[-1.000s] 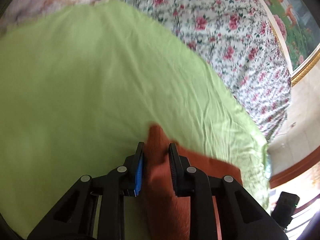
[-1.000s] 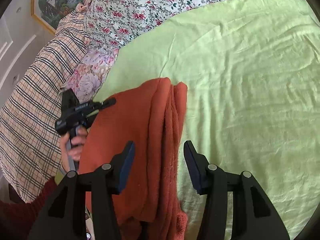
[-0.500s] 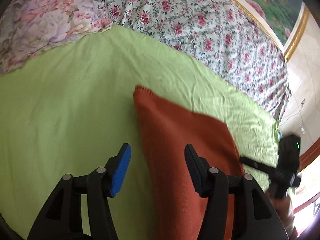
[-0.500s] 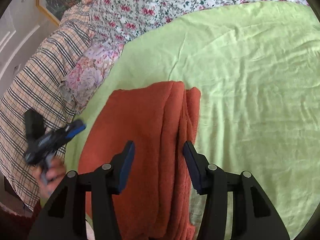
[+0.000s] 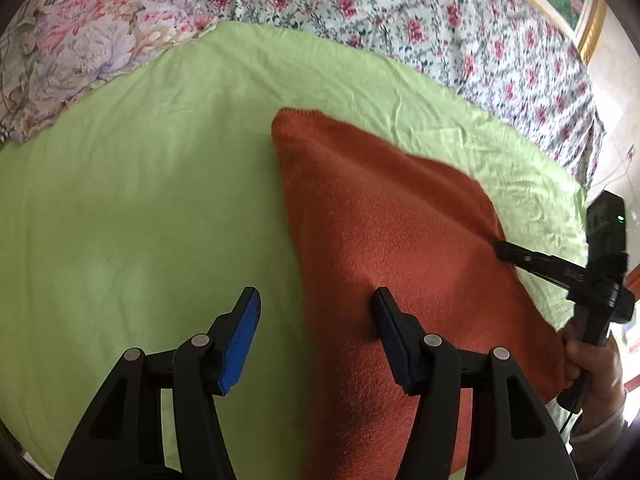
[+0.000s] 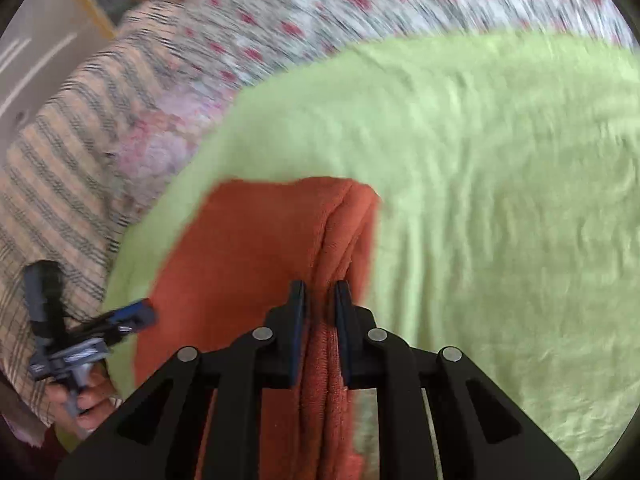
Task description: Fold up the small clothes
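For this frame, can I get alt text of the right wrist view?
The right claw is shut on the layered edge of a folded rust-orange garment lying on a light green sheet. At lower left a hand holds the left claw, open beside the garment. The picture is motion-blurred; floral and plaid bedding lie beyond.

A rust-orange knitted garment (image 5: 392,240) lies on a plain lime-green sheet (image 5: 140,200), beyond it a white quilt with pink roses (image 5: 400,12), a lilac-and-pink flowered pillow (image 5: 92,40) and a beige cover with dark checks (image 6: 52,184); the black left gripper (image 5: 316,312) has blue-faced fingers (image 5: 240,344).
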